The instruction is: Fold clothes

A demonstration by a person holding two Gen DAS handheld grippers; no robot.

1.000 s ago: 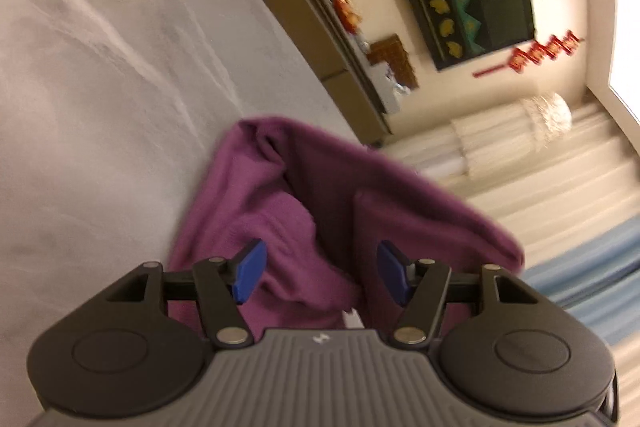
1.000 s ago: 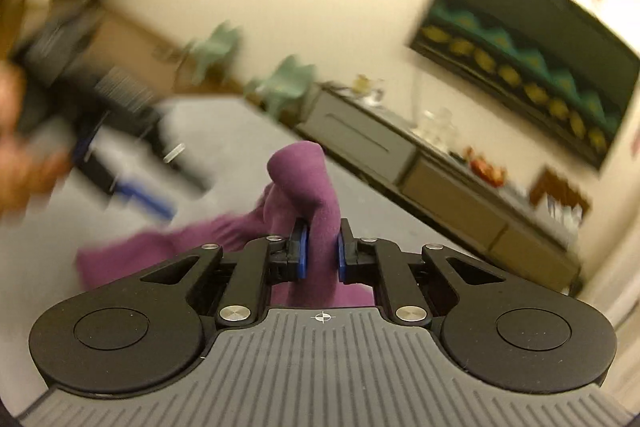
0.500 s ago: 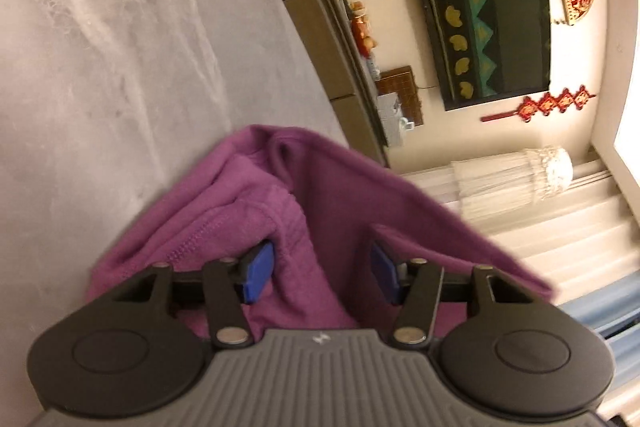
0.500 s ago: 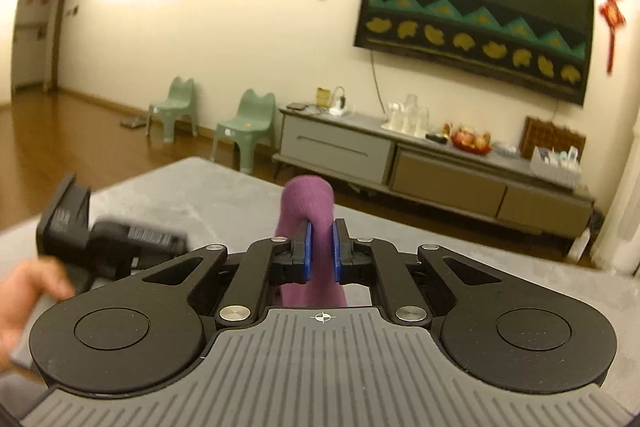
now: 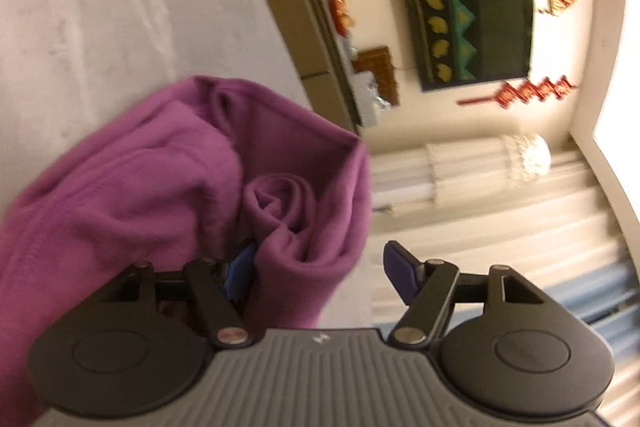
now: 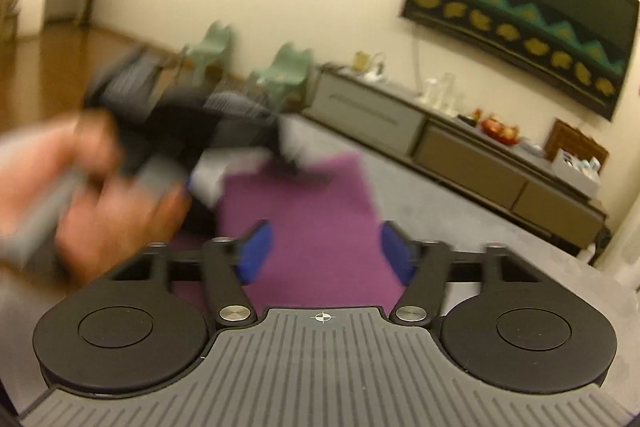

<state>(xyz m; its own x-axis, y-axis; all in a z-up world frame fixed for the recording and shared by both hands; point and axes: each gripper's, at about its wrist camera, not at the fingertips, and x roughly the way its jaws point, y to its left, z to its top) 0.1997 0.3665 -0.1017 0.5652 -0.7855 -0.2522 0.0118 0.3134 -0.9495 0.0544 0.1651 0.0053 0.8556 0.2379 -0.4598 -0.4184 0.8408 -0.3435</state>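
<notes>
A purple garment (image 5: 160, 187) lies bunched on the grey table (image 5: 100, 7), with a rolled fold in its middle. My left gripper (image 5: 320, 273) is open; the cloth drapes over its left finger and partly fills the gap, and the right finger stands free. In the right wrist view the purple garment (image 6: 304, 203) lies flat just beyond my right gripper (image 6: 326, 253), which is open with nothing between its blue pads. A blurred hand (image 6: 100, 211) holds the left gripper (image 6: 168, 131) at the cloth's far left edge.
A long sideboard (image 6: 440, 131) with glasses and small items stands along the wall behind the table (image 6: 460, 227). Two green chairs (image 6: 286, 67) stand to its left. A dark patterned panel (image 6: 520, 15) hangs on the wall.
My right gripper has opened and let go of the raised purple fold, which now lies flat. My left gripper has spread wider, and the cloth is now bunched over its left finger.
</notes>
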